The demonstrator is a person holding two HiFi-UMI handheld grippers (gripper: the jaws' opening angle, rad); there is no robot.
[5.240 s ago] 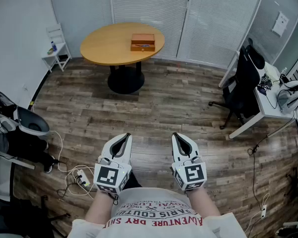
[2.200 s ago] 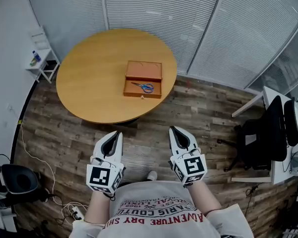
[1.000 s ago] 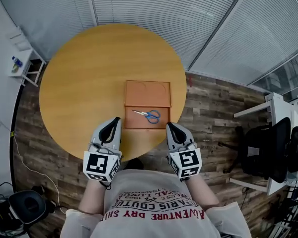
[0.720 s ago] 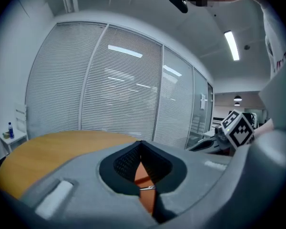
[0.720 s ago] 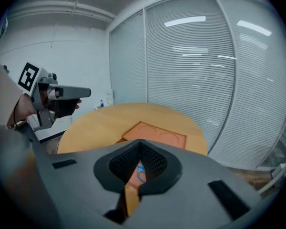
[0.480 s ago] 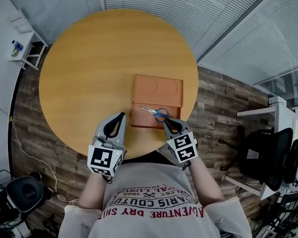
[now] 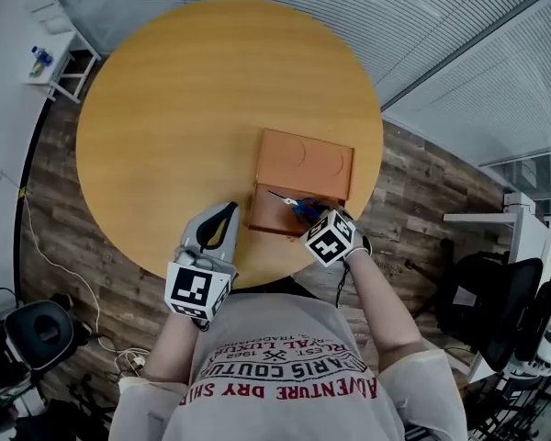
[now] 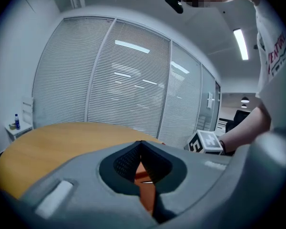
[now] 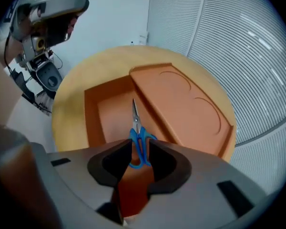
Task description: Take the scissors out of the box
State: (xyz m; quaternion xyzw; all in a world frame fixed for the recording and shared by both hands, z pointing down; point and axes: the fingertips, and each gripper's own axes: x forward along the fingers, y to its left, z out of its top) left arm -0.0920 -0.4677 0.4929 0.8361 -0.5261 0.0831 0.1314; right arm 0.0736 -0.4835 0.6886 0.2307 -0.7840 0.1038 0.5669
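An orange-brown box [image 7: 303,162] lies open on the round wooden table [image 7: 165,99], its lid flat behind the tray. Blue-handled scissors [image 7: 294,206] lie in the tray, blades pointing left. My right gripper [image 7: 310,217] points steeply down into the tray, its jaws opening. In the right gripper view the scissors' blue handles [image 9: 141,149] sit between the spread jaws of the right gripper [image 9: 139,144], and the pads do not press on them. My left gripper [image 7: 227,209] hovers shut over the table's near edge, left of the box; its tips [image 8: 141,143] meet with nothing held.
A white shelf with a bottle [image 7: 53,58] stands beyond the table at the left. Cables [image 7: 32,246] and a black device [image 7: 18,338] lie on the floor at the left, and a black office chair [image 7: 496,310] is at the right. Slatted blinds [image 7: 367,7] line the far wall.
My right gripper has dropped and tipped downward into the box, and its jaws have opened around the scissors' handles. The left gripper has sunk a little toward the table's edge.
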